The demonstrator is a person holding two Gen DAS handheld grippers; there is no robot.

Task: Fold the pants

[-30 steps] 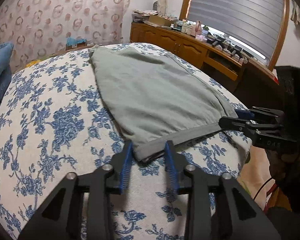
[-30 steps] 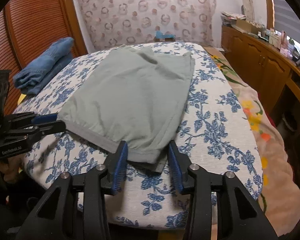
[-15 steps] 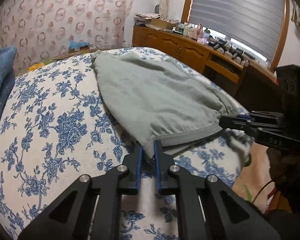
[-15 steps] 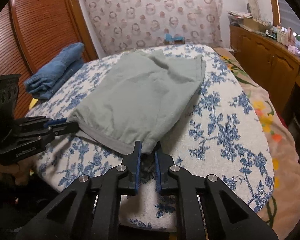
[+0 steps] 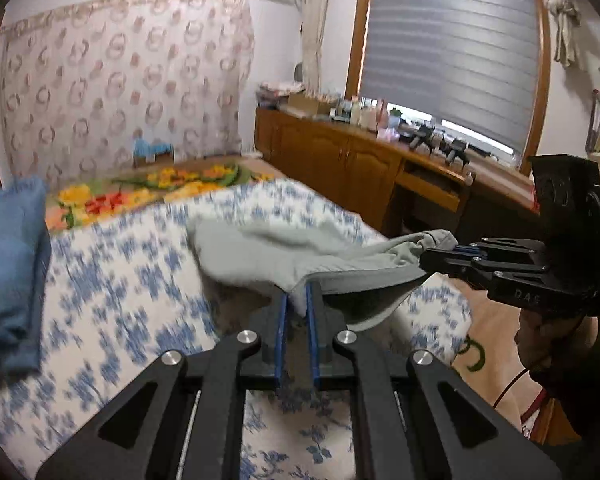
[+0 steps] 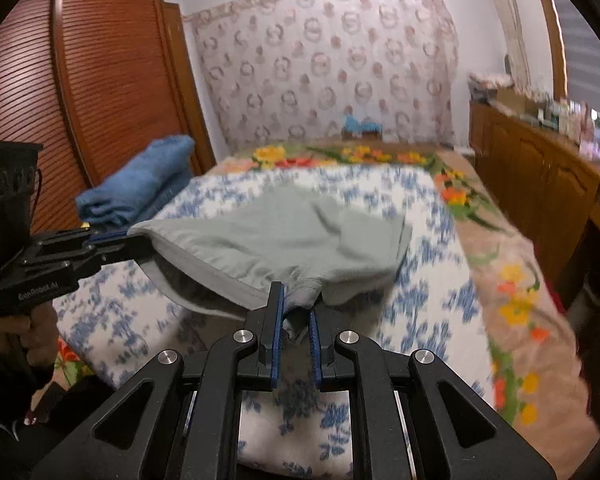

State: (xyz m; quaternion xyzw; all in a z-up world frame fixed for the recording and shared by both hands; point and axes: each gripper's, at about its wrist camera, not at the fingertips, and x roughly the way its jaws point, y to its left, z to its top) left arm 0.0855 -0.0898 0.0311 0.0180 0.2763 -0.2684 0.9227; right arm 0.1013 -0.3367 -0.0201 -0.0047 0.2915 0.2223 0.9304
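Observation:
The grey-green pants lie on the blue-flowered bed cover, with the waistband end lifted off it. My left gripper is shut on one waistband corner. My right gripper is shut on the other corner of the pants. The right gripper shows at the right of the left wrist view, the left gripper at the left of the right wrist view. The waistband hangs stretched between them. The far leg ends rest on the bed.
Folded blue jeans lie on the bed's left side. A wooden cabinet with clutter runs along the right. A slatted wardrobe stands at the left. A flowered blanket covers the bed beside the cover.
Both grippers closed on the waistband corners, then lifted them off the bed. The pants' near end now hangs in the air and both views have risen.

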